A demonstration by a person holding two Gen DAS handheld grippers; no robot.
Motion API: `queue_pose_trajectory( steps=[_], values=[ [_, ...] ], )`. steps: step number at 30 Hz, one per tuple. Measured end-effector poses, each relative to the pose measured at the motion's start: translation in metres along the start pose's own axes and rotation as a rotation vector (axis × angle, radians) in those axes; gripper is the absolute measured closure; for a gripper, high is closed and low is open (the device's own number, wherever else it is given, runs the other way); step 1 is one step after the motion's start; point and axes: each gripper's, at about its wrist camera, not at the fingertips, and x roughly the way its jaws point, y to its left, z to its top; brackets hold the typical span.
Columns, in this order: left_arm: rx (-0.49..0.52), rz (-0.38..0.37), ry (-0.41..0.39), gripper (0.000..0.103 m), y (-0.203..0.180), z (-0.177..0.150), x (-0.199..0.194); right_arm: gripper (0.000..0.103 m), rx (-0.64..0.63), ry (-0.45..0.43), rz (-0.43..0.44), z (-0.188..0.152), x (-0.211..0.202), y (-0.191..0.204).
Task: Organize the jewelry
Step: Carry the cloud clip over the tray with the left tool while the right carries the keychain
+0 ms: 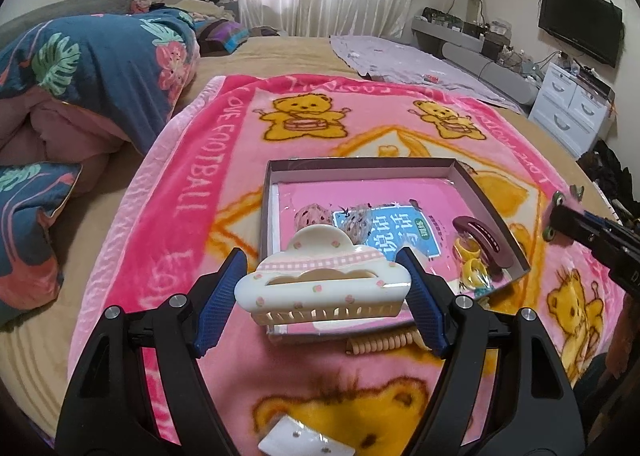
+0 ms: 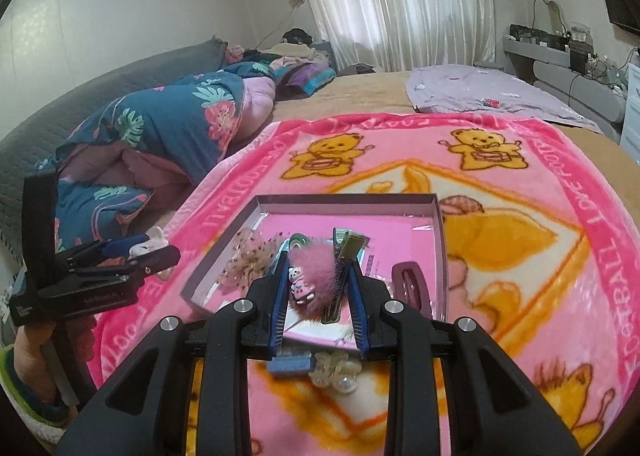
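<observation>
My left gripper [image 1: 322, 288] is shut on a cream cloud-shaped hair claw [image 1: 324, 280], held above the near edge of a shallow box [image 1: 360, 163] with a pink lining. In the right wrist view my right gripper [image 2: 316, 284] is shut on a pink fluffy hair clip [image 2: 316, 276] with a small bear charm, and green snap clips [image 2: 346, 250] are pinched beside it, over the box [image 2: 344, 198]. A maroon hair clip [image 1: 486, 244] and yellow clips [image 1: 472, 262] lie in the box's corner. A sheer floral bow [image 2: 246, 262] lies at its other side.
The box rests on a pink bear-print blanket [image 1: 224, 192] spread on a bed. A beige coil hair tie [image 1: 384, 344] and a white clip [image 1: 296, 440] lie in front of the box. A blue item [image 2: 288, 366] and a pearl bow clip [image 2: 336, 370] lie near my right fingers. A folded floral quilt [image 1: 100, 68] sits left.
</observation>
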Motion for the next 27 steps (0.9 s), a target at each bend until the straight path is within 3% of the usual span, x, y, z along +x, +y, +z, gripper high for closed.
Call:
queue_pose_trajectory(
  steps=[10, 27],
  values=[
    [0.000, 0.021, 0.052, 0.034, 0.004, 0.009, 0.039, 0.077, 0.012, 0.027, -0.018, 0.012, 0.028, -0.014],
    [0.036, 0.017, 0.140, 0.034, 0.003, -0.007, 0.081, 0.077, -0.006, 0.137, -0.054, 0.010, 0.080, -0.033]
  ],
)
